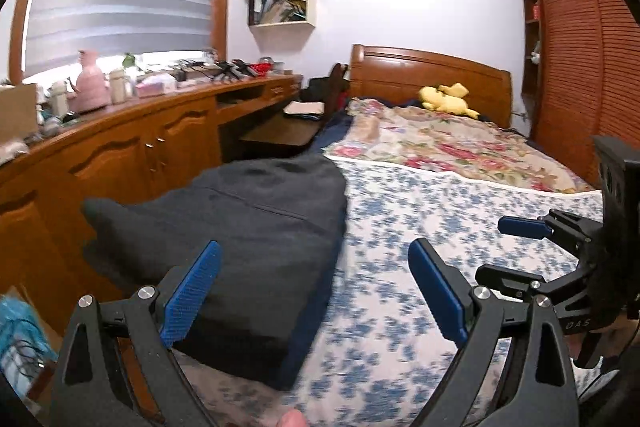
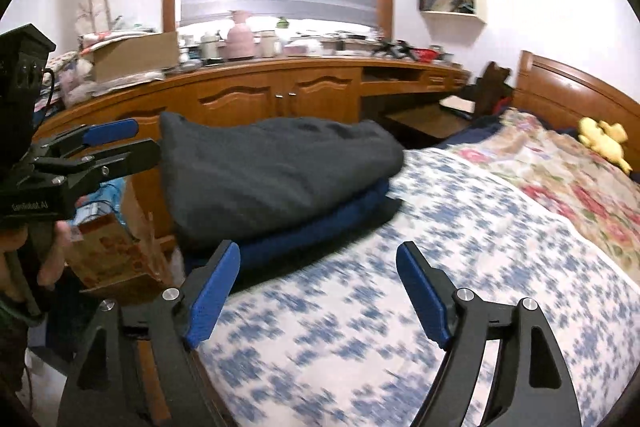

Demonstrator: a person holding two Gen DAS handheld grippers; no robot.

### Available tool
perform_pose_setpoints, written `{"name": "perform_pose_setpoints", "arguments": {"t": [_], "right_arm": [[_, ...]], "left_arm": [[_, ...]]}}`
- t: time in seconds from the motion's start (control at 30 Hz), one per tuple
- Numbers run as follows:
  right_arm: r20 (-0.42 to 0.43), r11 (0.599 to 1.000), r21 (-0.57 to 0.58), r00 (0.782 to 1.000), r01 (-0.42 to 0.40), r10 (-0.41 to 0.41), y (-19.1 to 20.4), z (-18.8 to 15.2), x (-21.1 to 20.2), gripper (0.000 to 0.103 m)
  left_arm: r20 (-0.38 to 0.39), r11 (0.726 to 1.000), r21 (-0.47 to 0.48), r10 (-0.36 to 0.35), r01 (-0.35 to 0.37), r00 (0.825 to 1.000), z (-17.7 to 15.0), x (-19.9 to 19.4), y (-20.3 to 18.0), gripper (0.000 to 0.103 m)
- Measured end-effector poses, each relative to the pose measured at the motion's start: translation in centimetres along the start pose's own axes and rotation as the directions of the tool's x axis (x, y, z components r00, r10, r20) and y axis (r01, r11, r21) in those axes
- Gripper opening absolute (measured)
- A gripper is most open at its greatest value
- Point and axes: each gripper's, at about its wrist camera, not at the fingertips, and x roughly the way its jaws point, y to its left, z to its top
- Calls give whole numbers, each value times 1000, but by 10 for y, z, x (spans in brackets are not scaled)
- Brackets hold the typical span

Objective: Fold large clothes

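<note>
A dark grey garment (image 1: 240, 227) lies folded at the left edge of the bed, on top of a folded blue garment (image 2: 320, 231). My left gripper (image 1: 314, 291) is open just in front of the pile, its left pad over the grey cloth, with nothing between its fingers. In the right wrist view the grey garment (image 2: 280, 163) is ahead and to the left. My right gripper (image 2: 320, 291) stands open over the bare sheet, holding nothing. Each gripper shows in the other's view: the left gripper (image 2: 116, 143) at the left edge and the right gripper's fingers (image 1: 520, 226) at the right edge.
The bed has a blue-and-white flowered sheet (image 2: 400, 307), with a floral quilt (image 1: 440, 143) and a yellow plush toy (image 1: 448, 99) near the wooden headboard. A cluttered wooden cabinet (image 2: 280, 91) runs along the left side. A cardboard box (image 2: 116, 259) stands on the floor by the bed.
</note>
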Motion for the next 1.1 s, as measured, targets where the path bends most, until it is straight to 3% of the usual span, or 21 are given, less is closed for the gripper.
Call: {"name": "perform_pose_setpoints", "arguments": {"t": [0.23,0.4,0.73,0.93,1.1], "right_arm": [[-11,991,92,995,97,-97,-29,-32,-33,82],[-31,979,131,988,156,-153,-38,-52,-62,82],[-36,941,232,969,246,-245,-52,-99,-136,82],[-48,906,274,946,322,-321,-54,-124,-194,84],[-57,861,303,910,408,-411,-44,-133,-242,89]], "left_arm": [[-30,998,52,-26,27,999,-15,11,-51,95],[-60,992,81,-90,95,994,-31,14,-89,95],[-156,964,122,-217,237,964,-65,22,-193,95],[-181,937,154,-286,314,941,-79,18,-254,95],[-189,918,154,-335,365,923,-81,6,-283,95]]}}
